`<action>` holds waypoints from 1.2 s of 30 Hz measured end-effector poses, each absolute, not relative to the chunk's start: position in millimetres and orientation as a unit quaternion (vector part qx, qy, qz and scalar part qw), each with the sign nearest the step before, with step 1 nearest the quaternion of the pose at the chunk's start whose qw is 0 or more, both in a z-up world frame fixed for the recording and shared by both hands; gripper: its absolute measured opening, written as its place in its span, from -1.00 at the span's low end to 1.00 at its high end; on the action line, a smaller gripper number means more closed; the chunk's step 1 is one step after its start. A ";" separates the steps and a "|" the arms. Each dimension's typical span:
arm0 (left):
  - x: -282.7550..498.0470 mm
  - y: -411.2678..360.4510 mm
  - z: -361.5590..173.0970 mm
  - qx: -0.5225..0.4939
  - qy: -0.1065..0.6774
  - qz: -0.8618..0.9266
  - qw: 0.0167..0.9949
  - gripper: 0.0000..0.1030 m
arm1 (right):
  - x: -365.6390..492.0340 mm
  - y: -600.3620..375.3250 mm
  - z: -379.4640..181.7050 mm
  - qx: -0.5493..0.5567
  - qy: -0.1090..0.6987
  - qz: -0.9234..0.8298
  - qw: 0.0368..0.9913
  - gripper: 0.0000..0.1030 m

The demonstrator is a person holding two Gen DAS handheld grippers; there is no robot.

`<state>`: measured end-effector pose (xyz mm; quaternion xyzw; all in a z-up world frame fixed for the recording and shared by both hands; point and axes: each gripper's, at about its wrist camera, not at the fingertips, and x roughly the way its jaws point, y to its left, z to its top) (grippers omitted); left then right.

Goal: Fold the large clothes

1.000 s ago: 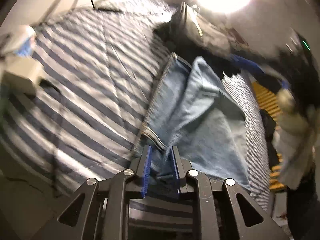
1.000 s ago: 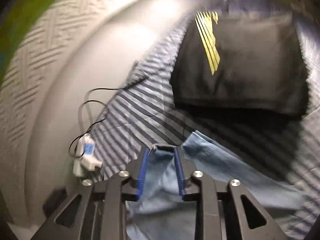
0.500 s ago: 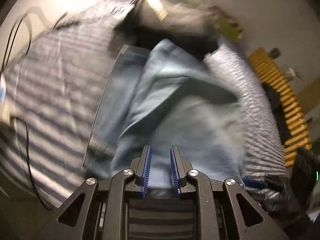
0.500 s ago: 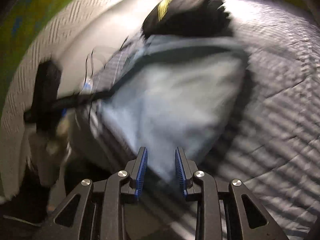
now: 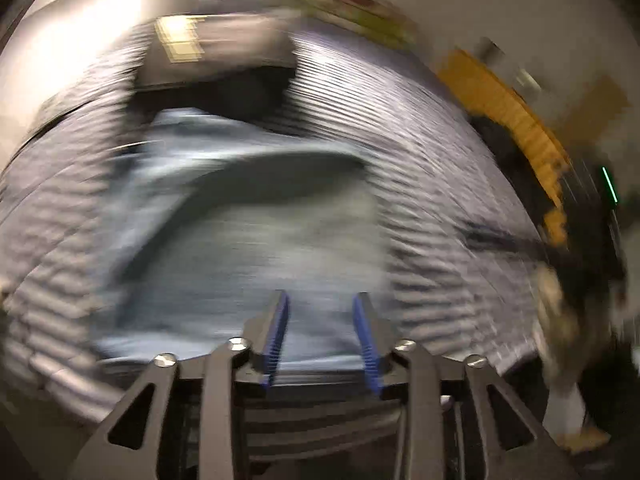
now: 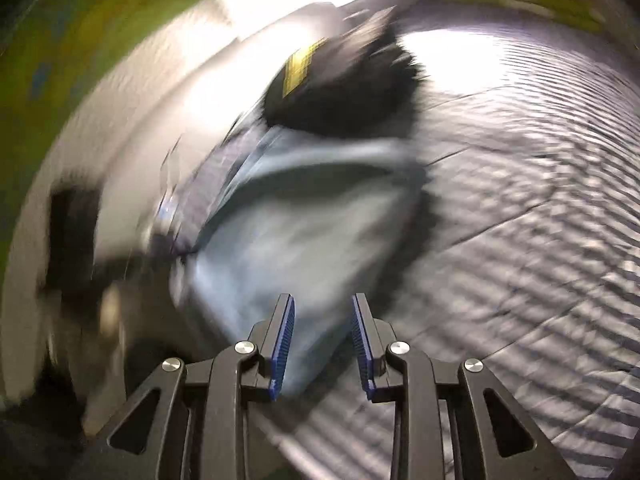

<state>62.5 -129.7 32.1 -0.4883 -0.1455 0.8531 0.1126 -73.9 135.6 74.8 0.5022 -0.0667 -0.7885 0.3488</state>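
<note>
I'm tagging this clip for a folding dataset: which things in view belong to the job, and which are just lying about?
Job:
- light blue denim garment
- left gripper, jaws opening
- right gripper

Lying about:
- black folded garment with yellow print
- grey striped bedcover

Setting: home bedroom. Evidence: bed with blue-and-white striped quilted cover (image 5: 432, 184) filling both views; light denim garment (image 5: 256, 240) laid on it; dark folded clothing (image 6: 344, 92) at twelve o'clock; pale wall (image 6: 132, 128) at ten o'clock.
</note>
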 end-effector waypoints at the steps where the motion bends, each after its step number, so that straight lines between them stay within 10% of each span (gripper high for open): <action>1: 57.3 -106.7 29.8 -0.497 -0.127 0.848 0.132 -0.19 | -88.6 142.2 75.3 0.500 -0.083 -0.791 0.342 -0.45; 9: 24.5 -30.7 -21.9 -0.559 -0.023 0.818 0.135 -0.21 | -192.0 164.4 16.6 0.535 -0.227 -0.753 0.307 -0.38; 14: 26.6 -29.2 -29.9 -0.568 0.017 0.814 0.120 -0.94 | -222.9 157.8 -21.0 0.555 -0.289 -0.719 0.302 -0.38; 26: 32.2 -23.8 -33.2 -0.564 0.034 0.815 0.130 -0.97 | -235.4 134.8 -18.4 0.541 -0.266 -0.734 0.312 -1.00; 36: 27.7 -49.0 -20.8 -0.563 -0.072 0.806 0.167 -0.96 | -228.9 136.1 22.1 0.526 -0.211 -0.749 0.342 -0.78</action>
